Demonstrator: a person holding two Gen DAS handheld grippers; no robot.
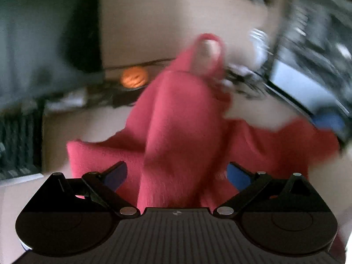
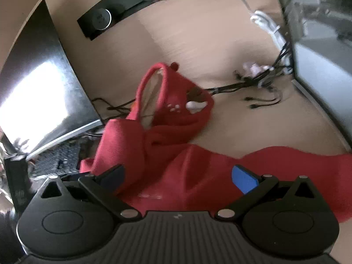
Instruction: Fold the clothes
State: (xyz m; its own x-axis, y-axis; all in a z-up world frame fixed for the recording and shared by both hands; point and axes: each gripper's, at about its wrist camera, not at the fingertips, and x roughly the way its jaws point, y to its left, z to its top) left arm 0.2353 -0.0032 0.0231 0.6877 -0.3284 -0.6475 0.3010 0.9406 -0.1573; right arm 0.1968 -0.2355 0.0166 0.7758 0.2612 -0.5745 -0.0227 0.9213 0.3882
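The left claw (image 1: 177, 173) stands wide open, its two blue-padded fingers (image 1: 238, 176) spread to either side of a raised ridge of the red garment (image 1: 176, 118); the cloth runs between them, but neither pad presses on it. The left wrist view is blurred, so finer detail of the fabric is lost. The garment rises from the claw toward a looped opening at its far end and spreads out flat to the left and right across the pale worktop (image 1: 154, 26). Beyond it sits an orange round object (image 1: 134, 78), too blurred to name.

The right claw (image 2: 178, 177) is likewise wide open, with its blue pads (image 2: 245, 179) apart above the red cloth and gripping nothing. Here the garment (image 2: 158, 136) lies crumpled just ahead, a small white printed motif on its far part, one flap stretching to the right. A bundle of black cables (image 2: 248, 83) lies on the worktop beyond, near a white cord (image 2: 264, 22), with a dark monitor panel (image 2: 41, 77) to the left.
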